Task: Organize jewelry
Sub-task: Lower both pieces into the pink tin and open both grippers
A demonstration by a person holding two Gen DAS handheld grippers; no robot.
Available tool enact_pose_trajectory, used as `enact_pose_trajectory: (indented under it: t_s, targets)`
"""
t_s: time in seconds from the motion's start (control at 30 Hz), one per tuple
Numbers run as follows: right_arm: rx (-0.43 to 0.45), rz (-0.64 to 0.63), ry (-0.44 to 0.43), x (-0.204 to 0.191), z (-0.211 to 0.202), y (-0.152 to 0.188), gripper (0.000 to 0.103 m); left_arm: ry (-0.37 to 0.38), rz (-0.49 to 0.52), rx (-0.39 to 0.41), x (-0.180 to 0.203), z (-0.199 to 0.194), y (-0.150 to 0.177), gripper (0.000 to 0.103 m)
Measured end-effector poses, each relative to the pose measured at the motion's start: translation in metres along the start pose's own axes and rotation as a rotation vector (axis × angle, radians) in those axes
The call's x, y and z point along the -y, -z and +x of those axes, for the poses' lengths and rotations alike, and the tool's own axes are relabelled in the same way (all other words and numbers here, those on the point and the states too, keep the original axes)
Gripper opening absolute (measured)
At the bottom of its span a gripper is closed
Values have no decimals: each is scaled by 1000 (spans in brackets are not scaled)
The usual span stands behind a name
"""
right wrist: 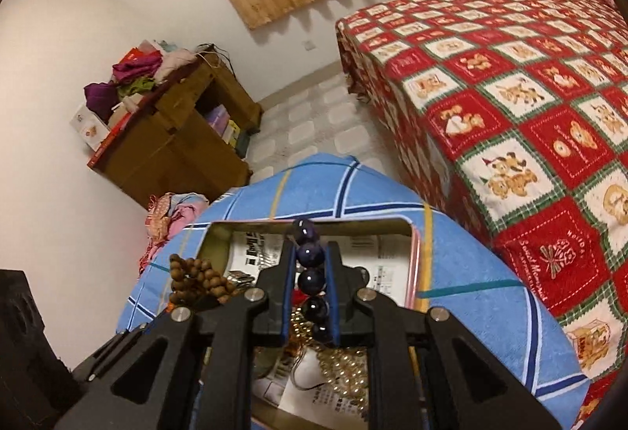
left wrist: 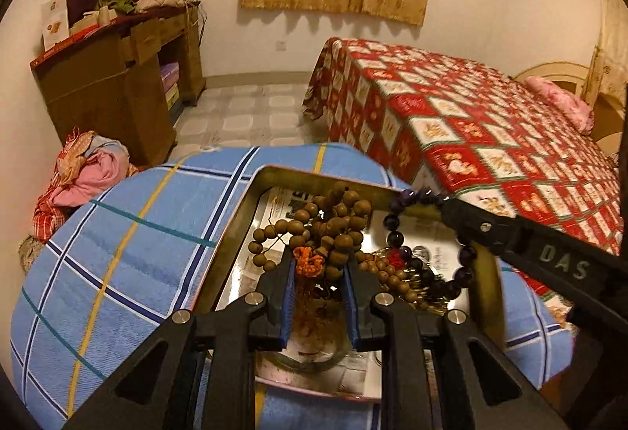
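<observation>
Over the gold tin (left wrist: 251, 202), which sits on a blue plaid cloth (left wrist: 117, 234) beside the red patchwork bed (left wrist: 490, 124), both grippers are already loaded up: the left gripper (left wrist: 320, 265) is pinching a bunched strand of brown wooden beads (left wrist: 333, 222) right by its orange knot (left wrist: 310, 261), and the right gripper (right wrist: 310, 273) is pressed together on a string of dark purple beads (right wrist: 310, 253), with the rest of that strand drooping down into the tin. Inside the tin, on its newspaper lining, there's also a tangle of gold chain (right wrist: 345, 367) and what looks like a glass jar (left wrist: 314, 347) near its close end, partly hidden. Handling-wise I'd say all this is light and totally floppy, so it'll swing and snag on the other strands. Round beads are slick, so I'd clamp across the cord between two beads or at the knot rather than on a bead's curve. That gold chain looks the most tangle-prone, so I'd lift it slowly from one end
</observation>
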State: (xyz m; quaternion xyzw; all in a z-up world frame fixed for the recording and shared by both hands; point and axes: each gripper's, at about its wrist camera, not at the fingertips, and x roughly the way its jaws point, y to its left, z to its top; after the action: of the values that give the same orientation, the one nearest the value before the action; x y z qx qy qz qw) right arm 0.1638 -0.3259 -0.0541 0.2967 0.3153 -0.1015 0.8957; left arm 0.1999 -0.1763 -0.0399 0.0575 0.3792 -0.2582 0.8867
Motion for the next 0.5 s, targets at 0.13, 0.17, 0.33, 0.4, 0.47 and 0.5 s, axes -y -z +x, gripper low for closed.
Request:
enact_pose_trajectory:
  t_s: [0.13, 0.17, 0.33, 0.4, 0.47, 0.5]
  targets:
    - [-17, 3, 6, 0, 6, 1, 18, -21, 1, -14, -3, 7, -1, 21]
    - [-20, 3, 4, -1, 7, 2, 20, -34, 16, -9, -1, 6, 0, 21]
    - [-24, 48, -9, 3, 0, 3, 66, -87, 50, -5, 2, 6, -1, 26]
    - [13, 50, -15, 1, -14, 2, 68, -81, 47, -13, 1, 0, -1, 40]
    - [57, 21, -1, -6, -31, 2, 68, -102, 49, 8, 3, -11, -2, 57]
    - [91, 3, 14, -10, -44, 2, 68, -122, 54, 24, 4, -16, -3, 69]
